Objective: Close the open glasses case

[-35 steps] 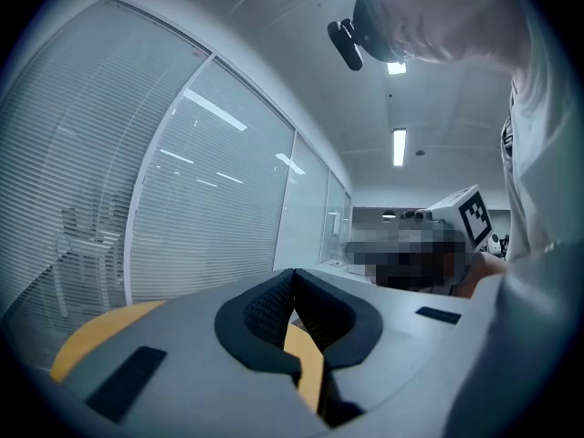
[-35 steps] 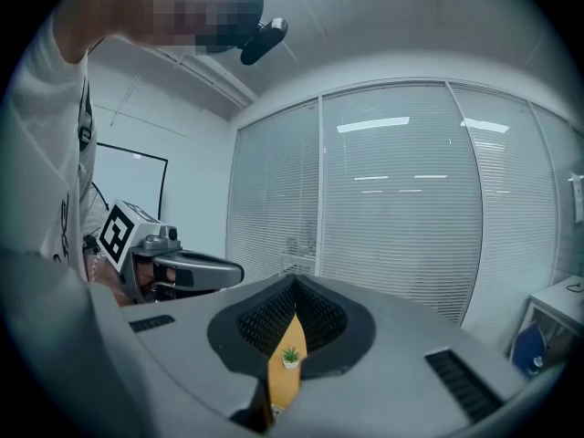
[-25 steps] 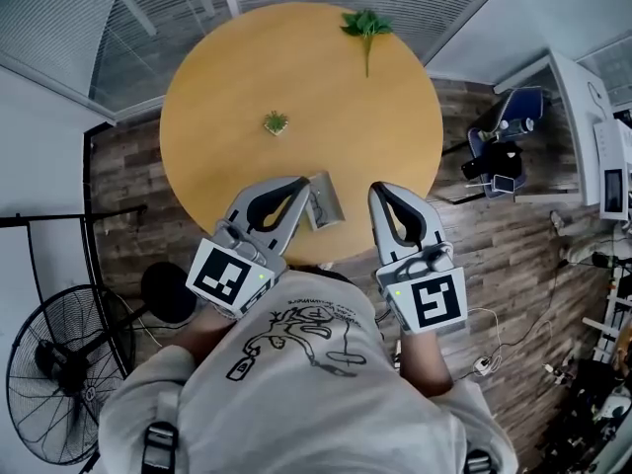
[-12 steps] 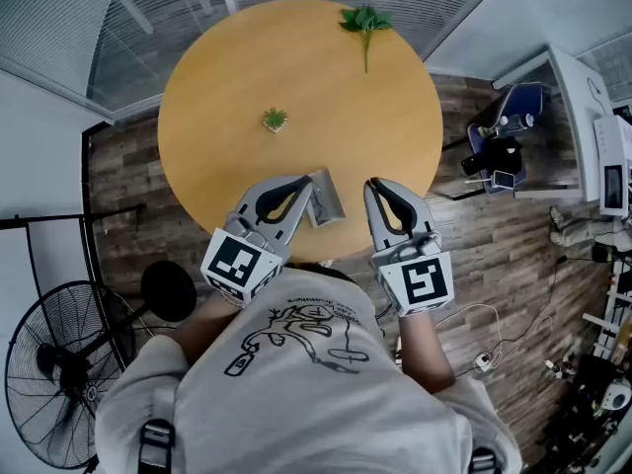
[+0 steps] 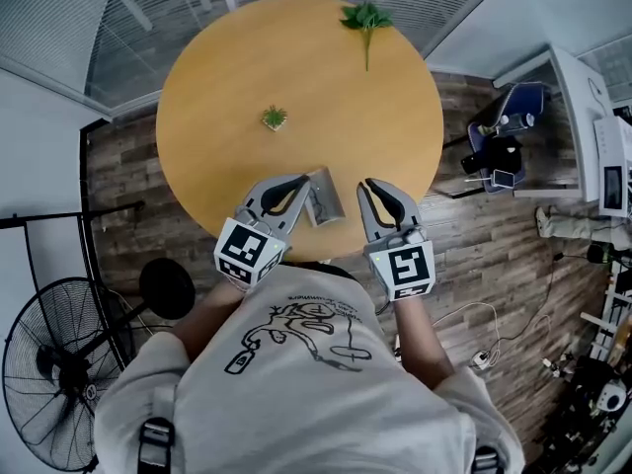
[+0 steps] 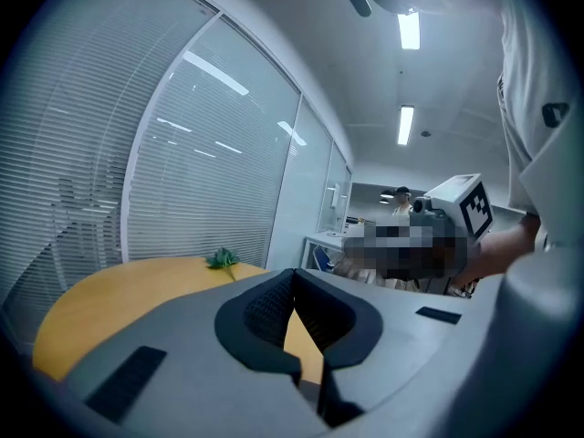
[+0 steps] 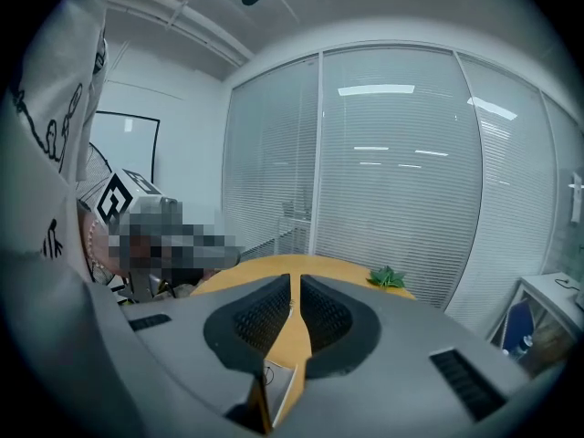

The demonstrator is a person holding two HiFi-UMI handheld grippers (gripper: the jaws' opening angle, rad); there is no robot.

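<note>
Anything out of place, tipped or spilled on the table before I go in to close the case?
Nothing looks spilled or damaged. The glasses case sits open near the table's near edge, turned at a slant to it. The leafy sprig lies at the far rim, and the small plant stands alone mid-table.

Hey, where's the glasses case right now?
In the head view, the glasses case sits at the near edge of the round wooden table, between the two grippers, closer to the left gripper than to the right gripper.
</note>
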